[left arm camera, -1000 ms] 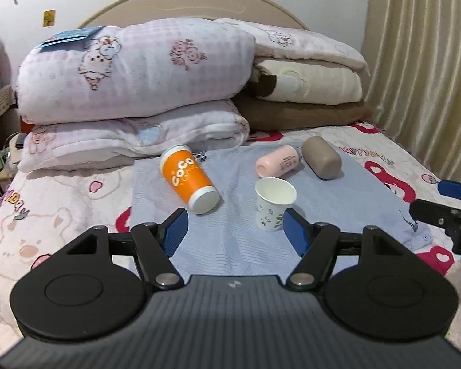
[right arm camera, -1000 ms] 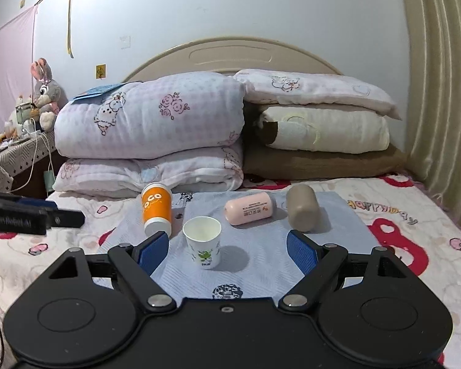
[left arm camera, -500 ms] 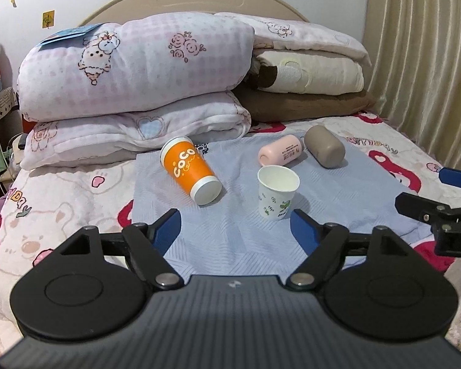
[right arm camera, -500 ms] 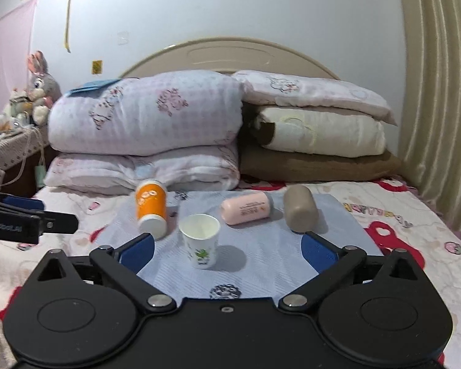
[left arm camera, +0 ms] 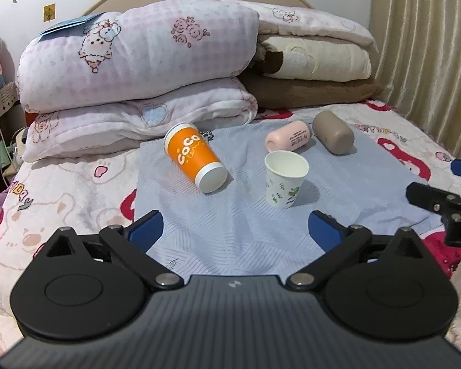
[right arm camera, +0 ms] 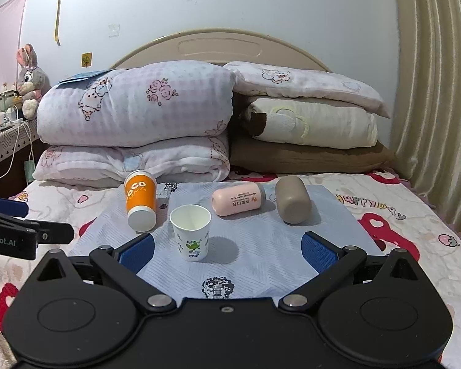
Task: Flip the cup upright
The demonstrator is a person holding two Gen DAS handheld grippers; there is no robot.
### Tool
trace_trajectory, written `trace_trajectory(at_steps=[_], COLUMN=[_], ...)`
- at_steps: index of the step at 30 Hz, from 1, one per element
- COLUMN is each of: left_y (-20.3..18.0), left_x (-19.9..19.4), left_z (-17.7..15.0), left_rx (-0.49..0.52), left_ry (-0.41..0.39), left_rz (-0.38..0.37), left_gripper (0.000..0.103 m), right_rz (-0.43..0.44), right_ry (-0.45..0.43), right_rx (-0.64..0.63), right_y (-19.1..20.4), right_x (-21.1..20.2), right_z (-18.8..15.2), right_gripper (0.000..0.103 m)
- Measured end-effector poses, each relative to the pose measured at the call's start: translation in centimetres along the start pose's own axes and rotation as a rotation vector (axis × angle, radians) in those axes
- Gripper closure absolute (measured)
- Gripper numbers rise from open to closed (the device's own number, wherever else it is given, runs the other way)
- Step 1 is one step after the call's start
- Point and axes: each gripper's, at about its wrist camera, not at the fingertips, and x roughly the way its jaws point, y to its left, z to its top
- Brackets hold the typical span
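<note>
A white paper cup (left arm camera: 285, 181) (right arm camera: 191, 227) stands upright on a blue cloth (left arm camera: 239, 215) (right arm camera: 261, 246) on the bed. An orange "CoCo" cup (left arm camera: 195, 157) (right arm camera: 140, 198) lies on its side to its left. A pink cup (left arm camera: 288, 136) (right arm camera: 238, 199) and a grey-brown cup (left arm camera: 332, 136) (right arm camera: 292, 199) lie on their sides behind. My left gripper (left arm camera: 235, 230) is open and empty, short of the cups; it shows in the right wrist view (right arm camera: 3, 218) at the left edge. My right gripper (right arm camera: 227, 250) is open and empty near the white cup; it shows in the left wrist view (left arm camera: 458, 184) at the right edge.
Folded quilts (left arm camera: 138, 70) (right arm camera: 132, 123) and stacked pillows (left arm camera: 316, 61) (right arm camera: 310, 117) sit against the headboard behind the cloth. A curtain (left arm camera: 430, 46) (right arm camera: 439, 92) hangs on the right. A side table (right arm camera: 3, 135) with a plush rabbit stands on the left.
Both grippers have drawn back a little and their jaws have opened slightly wider. The cups have not moved.
</note>
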Motion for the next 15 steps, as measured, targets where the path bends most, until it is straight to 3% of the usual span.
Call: trace_trajectory(at_steps=[15], left_y=[0.1], left_x=[1.3], left_z=[0.0], left_rx=[-0.034], left_ry=[0.062], left_rz=[-0.021], left_gripper=[0.0], right_rz=[-0.025], right_ry=[0.026], right_rx=[0.07], right_y=[-1.1], right_x=[0.5], right_z=[-0.1], right_gripper=[0.0])
